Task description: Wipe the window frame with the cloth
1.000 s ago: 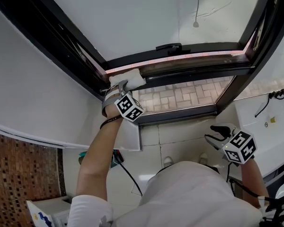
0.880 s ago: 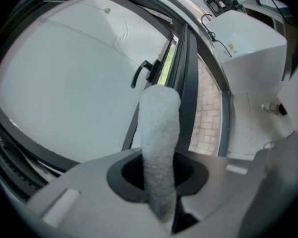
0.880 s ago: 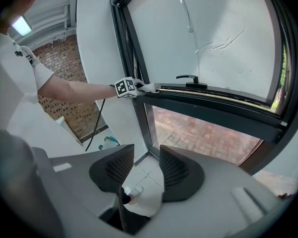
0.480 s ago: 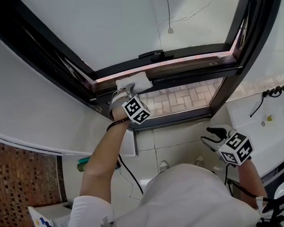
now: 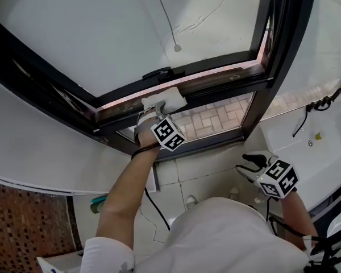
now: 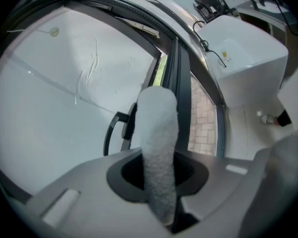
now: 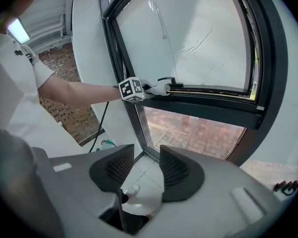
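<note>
Spanning the white tiled wall (image 5: 210, 162), the window frame (image 5: 233, 85) shows brick paving (image 5: 216, 117) through its lower pane. Wiping seems partway. The cloth (image 5: 166, 100) presses on the frame's middle rail under the handle (image 5: 159, 73), and the rail to its right appears left to do. Left tongs (image 6: 158, 172) pinch the cloth. Right tongs (image 7: 146, 170) hang below the frame, spread and empty.

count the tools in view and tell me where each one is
2. The left tool is up at the window frame, shut on the white cloth pressed against it. The right tool hangs low by the person's side, open and empty. None seem hidden.
</note>
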